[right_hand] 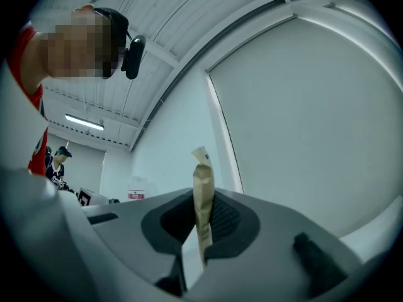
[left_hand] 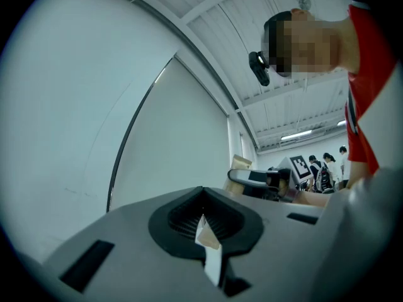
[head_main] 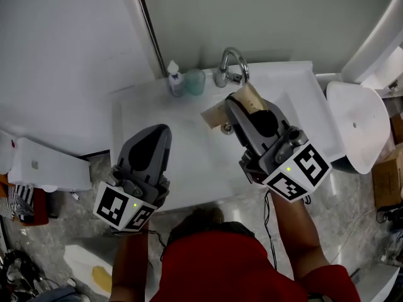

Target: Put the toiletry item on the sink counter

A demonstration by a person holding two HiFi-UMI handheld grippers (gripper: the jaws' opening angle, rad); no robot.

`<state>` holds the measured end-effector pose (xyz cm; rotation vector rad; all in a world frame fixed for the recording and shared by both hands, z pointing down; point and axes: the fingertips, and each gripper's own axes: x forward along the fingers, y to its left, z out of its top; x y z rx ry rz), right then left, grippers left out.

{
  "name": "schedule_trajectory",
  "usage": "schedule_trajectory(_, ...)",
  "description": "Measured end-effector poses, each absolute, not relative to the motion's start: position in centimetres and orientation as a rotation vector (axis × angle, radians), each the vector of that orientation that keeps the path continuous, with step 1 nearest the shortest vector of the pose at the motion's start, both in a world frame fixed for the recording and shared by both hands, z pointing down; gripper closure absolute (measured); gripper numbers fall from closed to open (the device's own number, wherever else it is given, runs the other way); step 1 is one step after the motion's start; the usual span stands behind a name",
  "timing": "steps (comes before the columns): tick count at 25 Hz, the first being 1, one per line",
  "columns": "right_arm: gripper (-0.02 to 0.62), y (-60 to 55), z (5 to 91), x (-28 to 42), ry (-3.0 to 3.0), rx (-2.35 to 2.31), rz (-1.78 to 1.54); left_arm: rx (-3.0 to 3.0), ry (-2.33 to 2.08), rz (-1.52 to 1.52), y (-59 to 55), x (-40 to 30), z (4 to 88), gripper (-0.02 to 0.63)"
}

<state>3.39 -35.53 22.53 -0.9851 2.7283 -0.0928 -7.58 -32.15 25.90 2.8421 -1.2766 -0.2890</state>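
Observation:
A flat tan paper packet (head_main: 216,113) is pinched edge-on in my right gripper (head_main: 236,106), which is shut on it above the white sink counter (head_main: 296,83), just in front of the faucet (head_main: 230,65). In the right gripper view the packet (right_hand: 203,175) sticks up past the jaws of the right gripper (right_hand: 201,200). My left gripper (head_main: 155,134) hovers over the counter's left part with its jaws together. In the left gripper view only a thin pale slit shows between the jaws of the left gripper (left_hand: 203,200), and I see nothing held there.
A small pump bottle (head_main: 174,79) and a teal bottle (head_main: 195,82) stand at the counter's back edge, left of the faucet. A white toilet (head_main: 357,128) is to the right and a white box-like fixture (head_main: 44,165) to the left. Walls close the back.

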Motion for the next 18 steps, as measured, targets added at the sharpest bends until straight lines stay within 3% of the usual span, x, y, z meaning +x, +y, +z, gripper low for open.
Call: schedule_trajectory(18, 0.554, -48.4, 25.9, -0.2, 2.630, -1.246, -0.030, 2.834, -1.228, -0.276, -43.0, -8.6, 29.9, 0.589)
